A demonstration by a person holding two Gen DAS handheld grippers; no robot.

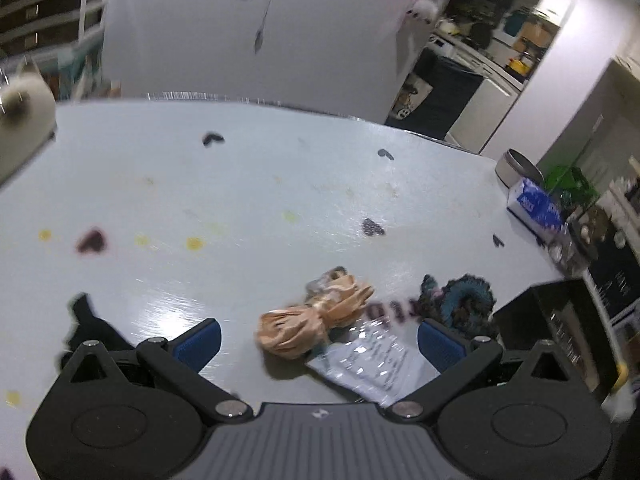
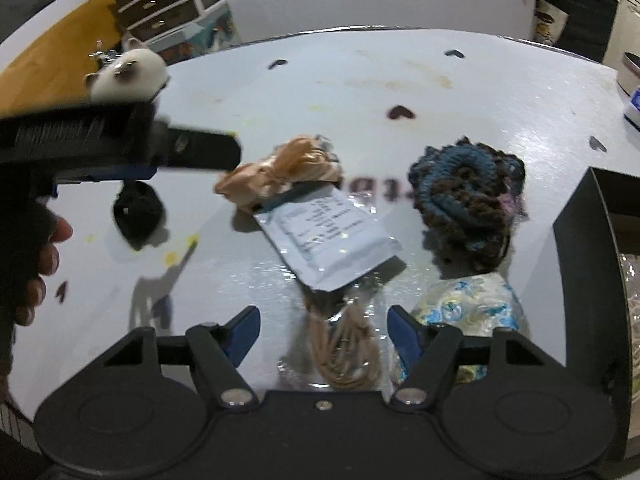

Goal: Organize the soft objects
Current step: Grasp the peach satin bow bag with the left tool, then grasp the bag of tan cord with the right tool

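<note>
Nearest, right wrist view: right gripper jaws apart, nothing pinched; a clear bag of tan cord lies on the table between the blue pads, no pad contact seen. A floral fabric piece sits just beside the right pad; neither item shows in the left wrist view. Beyond: white packet, then peach satin bundle touching its far end, and blue-brown crocheted piece to the right, next to a black box at the table's right edge. A black soft item lies left of centre. Left gripper enters from the left w/ a hand behind it; a white plush at the far left edge.

Left wrist view: left gripper jaws wide apart, empty, w/ packet and satin bundle ahead between the pads. Only this view shows a round tin, a blue-white box and green item at far right. Blurred.
</note>
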